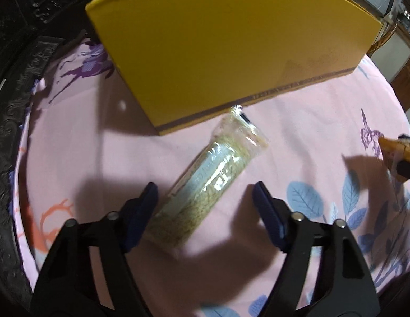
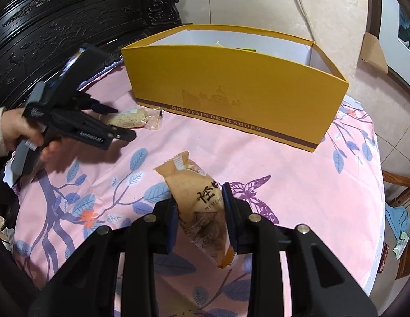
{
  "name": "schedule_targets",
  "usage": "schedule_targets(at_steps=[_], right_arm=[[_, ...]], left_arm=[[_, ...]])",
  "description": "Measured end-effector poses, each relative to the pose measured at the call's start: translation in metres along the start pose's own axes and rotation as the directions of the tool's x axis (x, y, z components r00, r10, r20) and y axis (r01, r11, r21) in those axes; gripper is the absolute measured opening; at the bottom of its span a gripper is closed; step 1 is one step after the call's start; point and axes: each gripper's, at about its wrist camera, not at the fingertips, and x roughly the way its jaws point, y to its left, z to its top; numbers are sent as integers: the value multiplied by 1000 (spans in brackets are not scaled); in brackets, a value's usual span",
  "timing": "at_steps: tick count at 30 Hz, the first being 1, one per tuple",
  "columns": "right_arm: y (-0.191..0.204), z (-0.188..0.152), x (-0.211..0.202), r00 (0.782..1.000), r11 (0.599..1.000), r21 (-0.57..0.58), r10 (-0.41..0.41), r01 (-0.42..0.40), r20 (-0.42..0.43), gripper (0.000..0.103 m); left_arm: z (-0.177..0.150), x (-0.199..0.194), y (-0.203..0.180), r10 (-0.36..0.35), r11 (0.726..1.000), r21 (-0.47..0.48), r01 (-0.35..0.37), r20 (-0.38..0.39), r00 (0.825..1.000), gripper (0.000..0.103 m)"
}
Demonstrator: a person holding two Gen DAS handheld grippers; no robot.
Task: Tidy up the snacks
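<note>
on the pink floral tablecloth (image 1: 297, 121) | left gripper (image 1: 205, 195) released, straddling clear packet of pale grain bars (image 1: 205, 185) beside yellow cardboard shoe box (image 2: 231, 87) | right gripper (image 2: 201, 206) clenched on tan snack pouch (image 2: 197, 192) | step: pick-up | next: squeeze packet, lift both over box rim

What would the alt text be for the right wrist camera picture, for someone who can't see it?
The right gripper is shut on a tan snack packet above a pink floral tablecloth. Behind it stands an open yellow box. At left, a hand aims the left gripper at a clear-wrapped snack bar lying on the cloth.
</note>
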Motion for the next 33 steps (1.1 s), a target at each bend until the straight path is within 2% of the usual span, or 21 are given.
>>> schedule_targets(at_steps=[3,5,13,16,18,20,33], right_arm=[[-1,1,0,1000,1000,1,-1,1,1,31],[0,1,0,1000,1000,1,-1,1,0,31],[4,-1,0,1000,1000,12,4,-4,-4,31],[5,-1,-2,1000,1000,12,-2,2,2,31],[5,0,-2,1000,1000,13,-2,2,1,31],[7,0,-2,1000,1000,9,-10,10,2,31],[10,4,-10,1000,1000,2,-27,27,8,31]], left_arm=[[-9,-6,-6,-19,1000,-17,18,-4,1000,54],[-15,-8,-9,-31,999,-23,31,-5,1000,52],[-5,-2,-14,-37,998,-41,37,-5,999,52],[-1,-1,-17,-37,999,-36,37,-1,999,45],[0,-2,-21,-43,999,-24,43,2,999,35],[0,-3,-25,-39,999,-19,39,5,999,32],[-7,-7,-29,-55,997,-52,55,12,998,29]])
